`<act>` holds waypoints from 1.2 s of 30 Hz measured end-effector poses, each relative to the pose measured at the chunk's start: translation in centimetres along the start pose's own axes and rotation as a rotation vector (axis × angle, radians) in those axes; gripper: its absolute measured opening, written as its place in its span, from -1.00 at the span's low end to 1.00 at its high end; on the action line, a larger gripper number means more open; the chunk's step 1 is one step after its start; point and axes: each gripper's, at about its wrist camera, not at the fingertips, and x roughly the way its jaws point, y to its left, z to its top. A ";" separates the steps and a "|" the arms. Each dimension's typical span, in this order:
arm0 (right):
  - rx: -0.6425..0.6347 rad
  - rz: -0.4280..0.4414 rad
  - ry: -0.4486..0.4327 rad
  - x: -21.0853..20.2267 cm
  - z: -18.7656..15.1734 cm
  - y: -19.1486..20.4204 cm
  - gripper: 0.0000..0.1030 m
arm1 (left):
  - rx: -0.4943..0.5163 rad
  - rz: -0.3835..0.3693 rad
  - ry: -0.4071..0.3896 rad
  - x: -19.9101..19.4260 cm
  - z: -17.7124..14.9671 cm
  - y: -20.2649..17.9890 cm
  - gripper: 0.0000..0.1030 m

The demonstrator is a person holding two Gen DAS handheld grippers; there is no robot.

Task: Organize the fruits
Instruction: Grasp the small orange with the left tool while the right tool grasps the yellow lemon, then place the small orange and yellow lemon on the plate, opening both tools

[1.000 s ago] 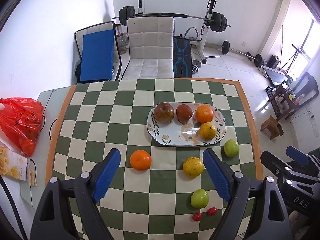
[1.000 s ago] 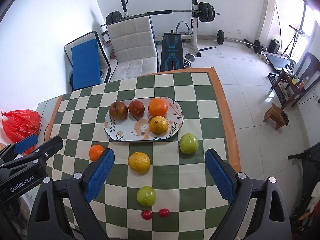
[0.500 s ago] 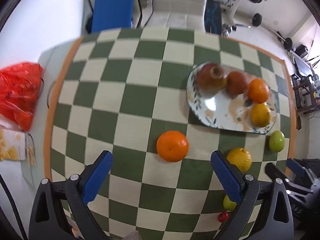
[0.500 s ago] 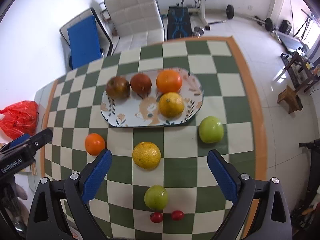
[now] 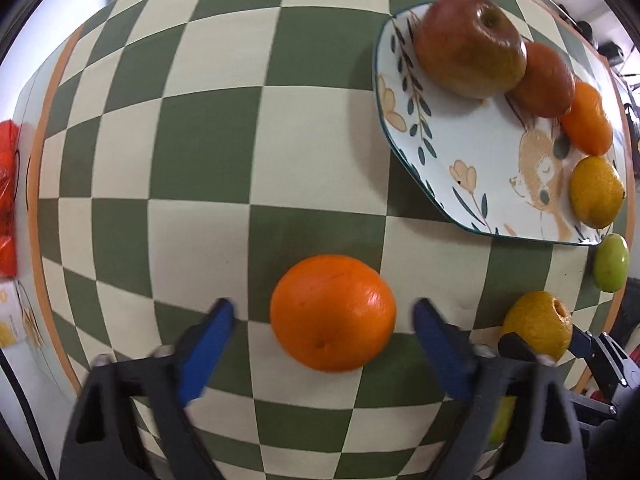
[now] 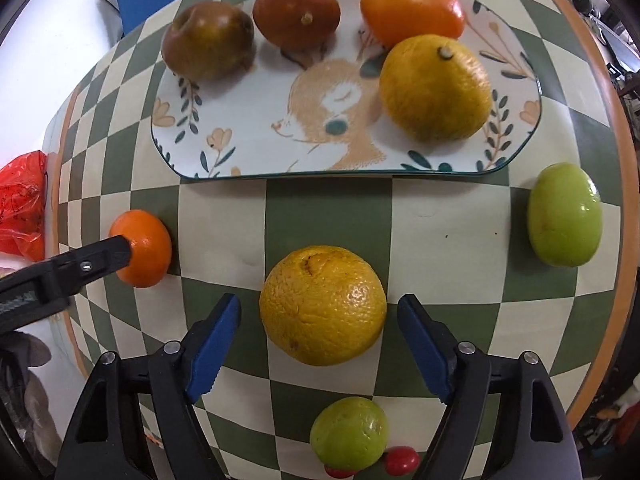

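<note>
My left gripper [image 5: 324, 314] is open, its blue fingers on either side of a loose orange [image 5: 333, 312] on the checkered table; gaps show on both sides. My right gripper [image 6: 320, 312] is open around a loose yellow orange [image 6: 323, 305], not touching it. That yellow orange also shows in the left wrist view [image 5: 538, 324]. A patterned plate [image 6: 248, 136] holds a red-green apple [image 6: 209, 41], a dark red fruit [image 6: 297, 9], an orange [image 6: 412, 8] and a yellow orange [image 6: 435, 87].
Two green fruits lie loose: one right of the plate [image 6: 565, 214], one near the table's front [image 6: 349, 432] beside small red tomatoes [image 6: 400, 460]. A red plastic bag [image 6: 20, 204] lies off the table's left edge. The table's orange border [image 6: 616, 280] runs along the right.
Both grippers have dropped low toward the table. The left now straddles the orange, the right straddles the loose yellow orange. No fruit has moved.
</note>
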 end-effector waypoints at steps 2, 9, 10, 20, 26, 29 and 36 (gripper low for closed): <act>-0.003 0.000 0.009 0.5 0.1 0.0 0.36 | -0.011 -0.005 -0.003 0.1 -0.3 -0.3 0.19; -0.028 0.014 0.030 0.8 -1.1 -1.1 0.28 | -0.031 -0.090 0.020 0.4 -4.7 -2.1 0.18; -0.028 0.017 0.035 0.7 -1.5 -1.4 0.28 | -0.028 -0.106 0.035 0.8 -5.4 -2.4 0.18; 0.034 0.091 0.056 1.1 -3.5 -4.3 0.29 | -0.021 -0.099 0.033 2.2 -6.9 -3.2 0.19; 0.033 0.085 0.054 1.0 -3.6 -4.3 0.28 | -0.040 -0.130 0.006 0.5 -6.4 -3.6 0.17; 0.015 0.086 0.018 -0.1 -3.7 -3.8 0.28 | -0.048 -0.177 -0.061 -3.0 -5.5 -2.9 0.17; 0.001 0.177 -0.118 -6.1 -0.1 -1.6 0.28 | -0.041 -0.228 -0.149 -8.4 1.1 -2.4 0.18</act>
